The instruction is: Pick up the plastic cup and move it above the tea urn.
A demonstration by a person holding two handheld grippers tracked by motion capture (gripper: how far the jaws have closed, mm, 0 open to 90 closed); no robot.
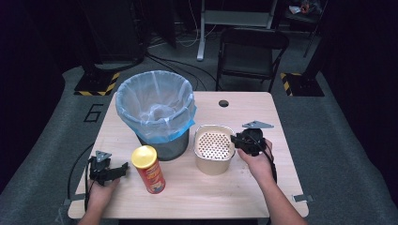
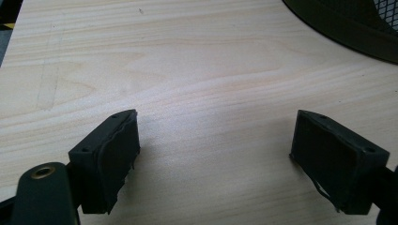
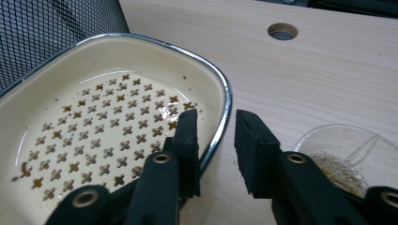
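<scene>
- The cream enamel pan with a perforated bottom and a metal rim [image 1: 214,149] stands on the pale wooden table [image 1: 263,197], right of centre and just right of the bin.
- The right gripper [image 1: 239,141] is at the pan's right wall. In the right gripper view its jaws straddle the rim [image 3: 224,123] — one inside the pan, one outside. The jaws are close together around the wall; whether the pads press on it cannot be told.
- A small clear glass dish with brownish residue [image 3: 345,157] sits on the table just beyond the outer jaw.
- The black mesh waste bin lined with a light blue plastic bag [image 1: 156,108] stands left of the pan, close beside it.
- The yellow-lidded red cylindrical snack can [image 1: 149,169] stands upright in front of the bin.
- The left gripper [image 1: 123,168] rests low over the table — left of the can, jaws wide apart with nothing between them.
</scene>
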